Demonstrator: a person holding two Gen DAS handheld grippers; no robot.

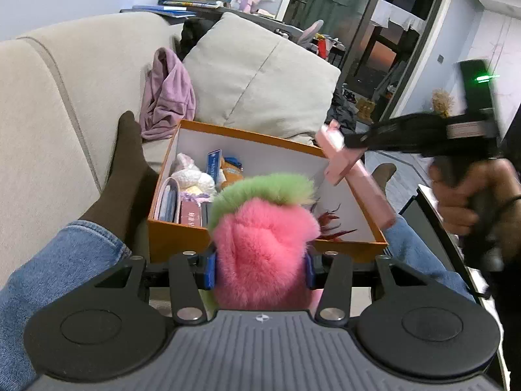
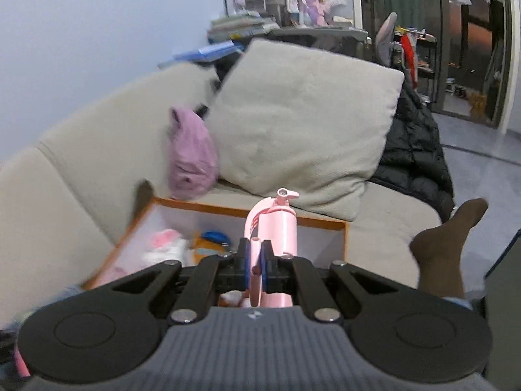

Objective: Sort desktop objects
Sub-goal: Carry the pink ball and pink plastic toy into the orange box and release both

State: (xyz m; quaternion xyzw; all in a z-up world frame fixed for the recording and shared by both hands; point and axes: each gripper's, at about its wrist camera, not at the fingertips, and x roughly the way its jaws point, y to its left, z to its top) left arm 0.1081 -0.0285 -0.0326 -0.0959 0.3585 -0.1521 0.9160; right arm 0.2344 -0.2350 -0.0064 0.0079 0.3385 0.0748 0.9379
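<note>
Left of the box (image 1: 182,238), nothing was handled. Just before the box's near wall, the left gripper (image 1: 260,268) pinched the plush (image 1: 263,247) by its pink body, jaws sunk into fur; it looked light and squashy, best taken mid-body. Over the box's right rim, the right gripper (image 2: 257,262) was pressed tight on the pink bottle's (image 2: 283,228) thin loop; rigid, smooth plastic, likely to swing from that hold.

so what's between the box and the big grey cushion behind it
Nothing in the right wrist view: the orange box's far rim meets bare sofa seat below the grey cushion, with the lilac garment off to its left.
</note>
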